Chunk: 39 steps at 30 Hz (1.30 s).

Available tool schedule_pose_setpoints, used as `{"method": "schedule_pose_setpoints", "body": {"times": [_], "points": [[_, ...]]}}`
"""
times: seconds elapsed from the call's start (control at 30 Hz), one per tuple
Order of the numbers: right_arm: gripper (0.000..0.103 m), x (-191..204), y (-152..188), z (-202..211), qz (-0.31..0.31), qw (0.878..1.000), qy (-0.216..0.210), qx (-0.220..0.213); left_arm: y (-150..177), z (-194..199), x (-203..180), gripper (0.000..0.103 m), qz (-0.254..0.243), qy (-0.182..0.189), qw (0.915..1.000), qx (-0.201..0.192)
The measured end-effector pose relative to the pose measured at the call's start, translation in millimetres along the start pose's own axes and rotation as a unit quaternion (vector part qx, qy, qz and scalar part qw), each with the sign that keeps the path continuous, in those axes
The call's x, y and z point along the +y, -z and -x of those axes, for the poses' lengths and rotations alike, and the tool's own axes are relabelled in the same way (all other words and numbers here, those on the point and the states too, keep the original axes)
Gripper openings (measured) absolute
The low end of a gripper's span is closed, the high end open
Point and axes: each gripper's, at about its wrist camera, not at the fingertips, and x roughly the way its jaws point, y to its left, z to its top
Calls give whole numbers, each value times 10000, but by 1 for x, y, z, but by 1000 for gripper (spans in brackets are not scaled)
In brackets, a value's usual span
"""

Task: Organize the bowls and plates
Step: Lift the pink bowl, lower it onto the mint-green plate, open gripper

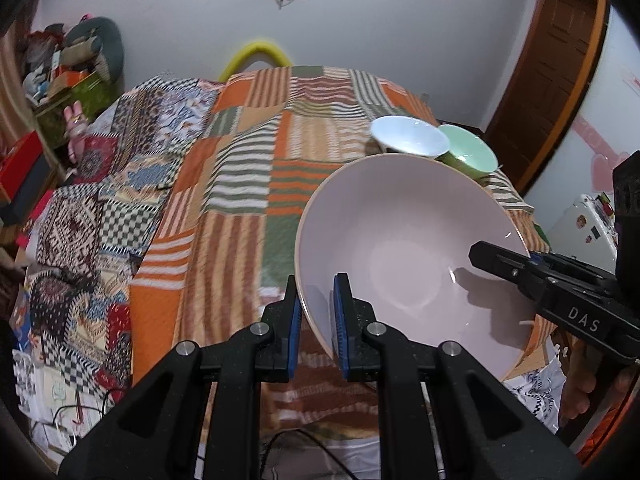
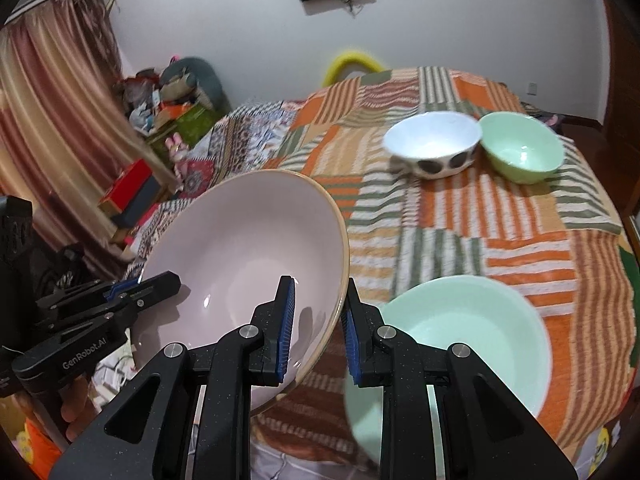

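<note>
from the left wrist view: left gripper [image 1: 316,320] pinching the near rim of the big pink bowl [image 1: 408,248], one blue pad inside the wall and one outside, jaws pressed tight on it; right gripper [image 1: 504,264] reaching in from the far side of the pink bowl and clamped on its opposite rim. pink bowl tilted and carried between the two, above the near edge of the desk under the striped patchwork cloth [image 1: 248,184]. beyond the pink bowl, a white bowl [image 1: 412,140] and a small green bowl [image 1: 470,156] standing side by side, rims touching or nearly so, not nested. from the right wrist view: right gripper [image 2: 320,328] pinching the pink bowl [image 2: 248,248] by the rim, jaws closed on the wall; left gripper [image 2: 132,292] clamped across from it. just beside the pink bowl, low and close, a large green bowl [image 2: 464,344] resting upright on the cloth [image 2: 440,220]. far past the pink bowl, the white bowl [image 2: 434,144] with dark spots and the small green bowl [image 2: 520,152] next to each other. judged about midway at best: four bowls visible, none stacked yet, pink bowl in transit, no plates visible; nesting and grouping all left to do.
</note>
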Motion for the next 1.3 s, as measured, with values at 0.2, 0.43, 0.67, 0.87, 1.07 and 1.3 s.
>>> {"method": "schedule_pose_setpoints", "body": {"times": [0.2,0.43,0.67,0.87,1.07,1.3], "points": [[21,11,9,-22,127,9995,27,296,14,-17,20,14,206,-5,9996,199],[21,13,17,-43,113,9982,86,583,27,-40,29,14,278,11,9983,518],[21,7,24,-63,83,9961,141,870,37,-64,34,14,360,12,9962,795],[21,2,31,-77,169,9935,231,1099,45,-81,36,14,389,27,9941,1011],[21,0,35,-81,416,9919,292,1163,48,-87,35,14,356,3,9945,982],[23,3,35,-83,501,9914,243,1183,53,-91,37,14,398,19,9933,1083]]}}
